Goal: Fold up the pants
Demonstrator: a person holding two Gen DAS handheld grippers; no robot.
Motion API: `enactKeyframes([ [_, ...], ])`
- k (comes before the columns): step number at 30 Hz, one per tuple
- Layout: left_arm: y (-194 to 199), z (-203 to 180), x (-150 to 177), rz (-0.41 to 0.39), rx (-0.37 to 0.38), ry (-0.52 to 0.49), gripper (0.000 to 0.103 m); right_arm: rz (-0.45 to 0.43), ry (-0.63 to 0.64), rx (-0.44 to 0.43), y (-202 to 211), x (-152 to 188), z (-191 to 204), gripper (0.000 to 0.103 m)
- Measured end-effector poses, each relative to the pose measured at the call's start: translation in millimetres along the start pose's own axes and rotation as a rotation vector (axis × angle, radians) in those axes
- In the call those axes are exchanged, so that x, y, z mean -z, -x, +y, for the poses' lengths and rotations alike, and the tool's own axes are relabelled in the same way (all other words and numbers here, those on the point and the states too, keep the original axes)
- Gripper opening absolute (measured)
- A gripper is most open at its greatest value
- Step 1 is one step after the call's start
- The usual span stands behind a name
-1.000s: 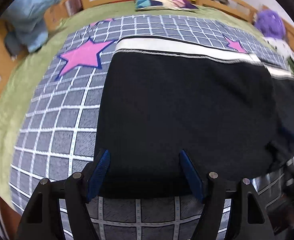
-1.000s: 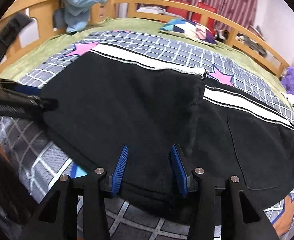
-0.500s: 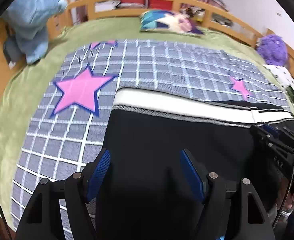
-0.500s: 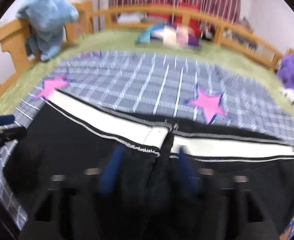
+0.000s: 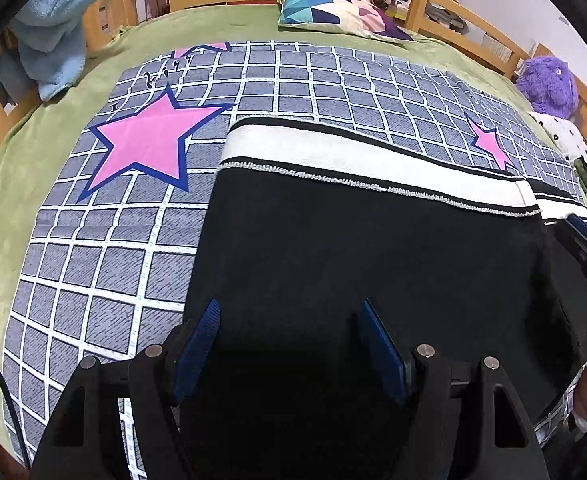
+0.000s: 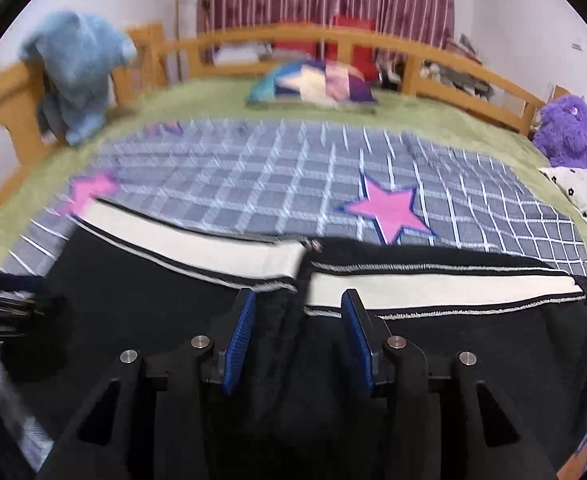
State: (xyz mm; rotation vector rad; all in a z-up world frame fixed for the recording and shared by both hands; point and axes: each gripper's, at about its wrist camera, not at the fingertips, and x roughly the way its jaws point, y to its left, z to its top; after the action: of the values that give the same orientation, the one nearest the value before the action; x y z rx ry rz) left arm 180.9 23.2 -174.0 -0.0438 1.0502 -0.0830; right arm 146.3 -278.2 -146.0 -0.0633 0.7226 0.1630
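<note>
Black pants (image 5: 365, 248) with a white side stripe (image 5: 357, 162) lie folded on the checked blanket. My left gripper (image 5: 289, 312) is open above the near part of the black cloth, with nothing between its blue pads. In the right wrist view the pants (image 6: 141, 300) show a folded-over layer whose edge meets the stripe (image 6: 433, 286) near the middle. My right gripper (image 6: 298, 300) is open just above that fold edge. The other gripper shows at the left edge of the right wrist view (image 6: 9, 304).
A grey checked blanket with pink stars (image 5: 149, 140) covers a green bedspread (image 5: 9, 184). A patterned pillow (image 5: 333, 12), a blue plush (image 5: 53, 36) and a purple plush (image 5: 549, 84) sit by the wooden bed rail (image 6: 473, 76).
Both grippers have lifted and pulled back from the near hem of the pants. The right wrist view has swung up over the fold edge and is blurred with motion.
</note>
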Motion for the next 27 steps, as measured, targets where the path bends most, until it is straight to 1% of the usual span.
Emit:
enactKeyframes([
  [1, 1.5, 1.3, 1.1, 0.0, 0.003, 0.005, 0.07, -0.012, 0.019, -0.042, 7.9, 3.7, 6.2, 0.05],
  [2, 2.9, 2.3, 2.5, 0.002, 0.001, 0.01, 0.07, -0.007, 0.033, -0.061, 10.3, 5.8, 9.7, 0.055],
  [3, 3.1, 2.7, 2.1, 0.004, -0.002, 0.012, 0.07, 0.02, 0.057, -0.076, 10.3, 15.7, 18.3, 0.055],
  [4, 3.7, 3.8, 2.9, 0.004, -0.004, 0.014, 0.07, 0.057, 0.074, -0.065, 5.7, 24.3, 24.6, 0.055],
  [5, 5.2, 4.8, 4.7, 0.002, -0.009, 0.012, 0.07, 0.103, 0.092, -0.036, -1.0, 33.1, 29.0, 0.055],
  [6, 5.8, 5.2, 5.4, 0.001, -0.015, 0.011, 0.07, 0.185, 0.117, 0.03, -15.4, 45.8, 33.5, 0.055],
  [7, 7.6, 6.7, 7.2, 0.0, -0.024, 0.009, 0.07, 0.216, 0.129, 0.052, -22.3, 51.9, 34.9, 0.055],
  [8, 10.3, 7.8, 9.0, -0.003, -0.029, 0.01, 0.07, 0.209, 0.131, 0.052, -24.0, 56.2, 34.9, 0.058],
  [9, 13.6, 8.9, 11.6, -0.007, -0.029, 0.012, 0.07, 0.179, 0.127, 0.048, -18.7, 54.7, 33.5, 0.059],
  [11, 24.7, 11.6, 16.3, -0.033, -0.033, 0.028, 0.07, 0.162, 0.107, 0.052, -8.0, 50.3, 27.5, 0.059],
  [12, 29.1, 12.1, 17.5, -0.045, -0.03, 0.035, 0.07, 0.143, 0.071, 0.054, 0.0, 48.7, 21.7, 0.059],
  [13, 36.1, 12.5, 19.8, -0.066, -0.021, 0.039, 0.07, 0.108, 0.006, 0.053, 12.3, 46.8, 13.1, 0.059],
  [15, 46.5, 11.5, 23.5, -0.093, -0.007, 0.033, 0.07, 0.074, -0.067, 0.036, 28.2, 44.0, 3.0, 0.059],
  [17, 55.8, 10.6, 27.3, -0.111, -0.031, 0.026, 0.07, 0.052, -0.104, 0.007, 40.4, 42.8, -2.1, 0.059],
  [18, 60.9, 10.1, 29.7, -0.126, -0.044, 0.021, 0.07, 0.025, -0.104, 0.01, 48.3, 42.4, -2.5, 0.059],
  [19, 67.2, 9.9, 33.0, -0.144, -0.053, 0.016, 0.07, 0.001, -0.096, 0.032, 52.5, 40.1, -2.4, 0.059],
  [20, 72.3, 10.8, 35.6, -0.157, -0.052, 0.016, 0.07, -0.025, -0.09, 0.072, 57.9, 40.9, -2.6, 0.058],
  [21, 77.3, 12.8, 37.8, -0.168, -0.033, 0.025, 0.068, -0.045, -0.085, 0.105, 64.7, 43.1, -3.1, 0.058],
  [22, 80.7, 14.1, 38.8, -0.173, -0.009, 0.035, 0.067, -0.051, -0.086, 0.104, 68.9, 45.2, -3.7, 0.057],
  [23, 85.2, 19.5, 41.9, -0.172, 0.049, 0.058, 0.067, -0.053, -0.098, 0.084, 75.7, 47.8, -6.8, 0.057],
  [24, 87.2, 23.6, 44.3, -0.173, 0.08, 0.077, 0.067, -0.051, -0.114, 0.057, 82.5, 50.7, -11.2, 0.057],
  [26, 90.9, 31.6, 51.1, -0.193, 0.112, 0.118, 0.067, -0.063, -0.144, 0.023, 93.1, 55.6, -19.9, 0.057],
  [27, 94.1, 34.2, 55.0, -0.21, 0.119, 0.122, 0.065, -0.074, -0.158, 0.017, 99.4, 59.5, -23.8, 0.057],
])
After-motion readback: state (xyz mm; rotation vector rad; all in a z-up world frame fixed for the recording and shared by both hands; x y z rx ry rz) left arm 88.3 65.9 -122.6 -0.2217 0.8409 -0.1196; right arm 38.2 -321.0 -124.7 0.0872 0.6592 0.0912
